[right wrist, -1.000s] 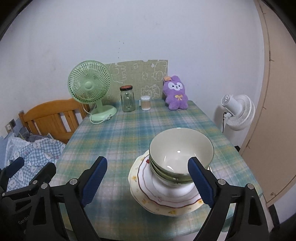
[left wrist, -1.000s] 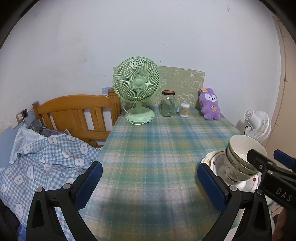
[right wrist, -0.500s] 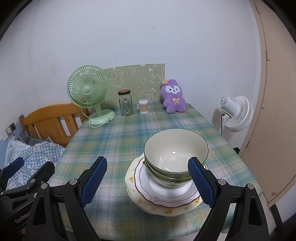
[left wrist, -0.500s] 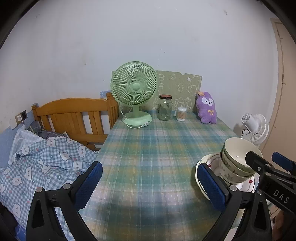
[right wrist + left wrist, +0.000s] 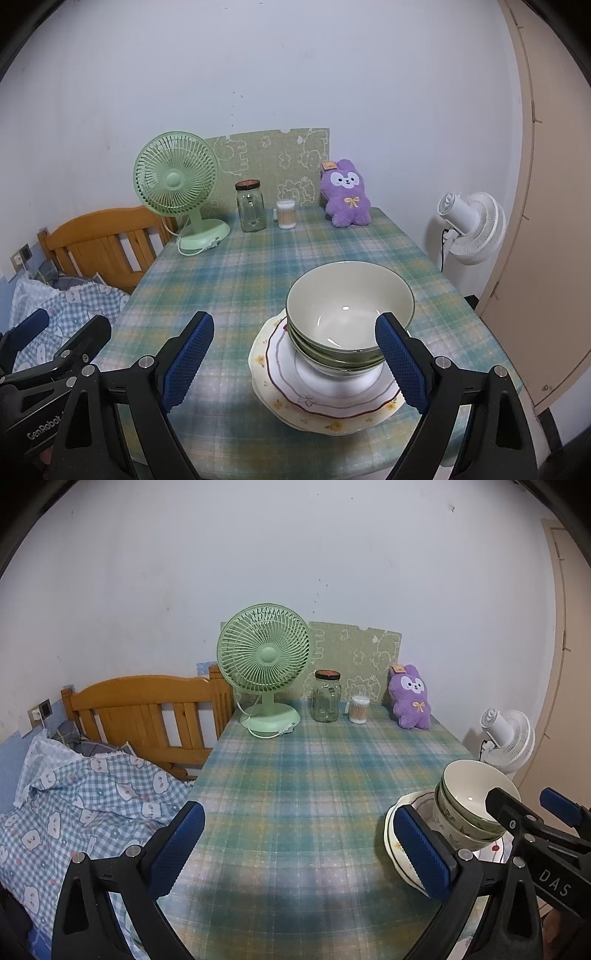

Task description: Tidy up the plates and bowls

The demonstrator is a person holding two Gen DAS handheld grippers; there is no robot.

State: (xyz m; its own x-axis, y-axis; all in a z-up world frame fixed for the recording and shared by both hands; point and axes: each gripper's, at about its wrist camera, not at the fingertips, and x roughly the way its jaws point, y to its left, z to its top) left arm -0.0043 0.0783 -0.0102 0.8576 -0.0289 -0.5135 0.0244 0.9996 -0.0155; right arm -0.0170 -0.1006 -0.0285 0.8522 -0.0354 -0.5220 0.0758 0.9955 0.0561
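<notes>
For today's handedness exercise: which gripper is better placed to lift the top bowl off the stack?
Likely the right gripper: open, with the top bowl almost centred ahead. The left gripper, also open, faces bare tablecloth.

Near edge of plates (image 5: pixel 397 853) behind the left gripper's pad; jar (image 5: pixel 251 206) contents indiscernible.

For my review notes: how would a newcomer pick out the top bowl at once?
On the plaid-covered table, near its front right edge, plates carry nested bowls. The top bowl is pale cream inside with a green rim, empty and upright, sitting highest in the stack.
</notes>
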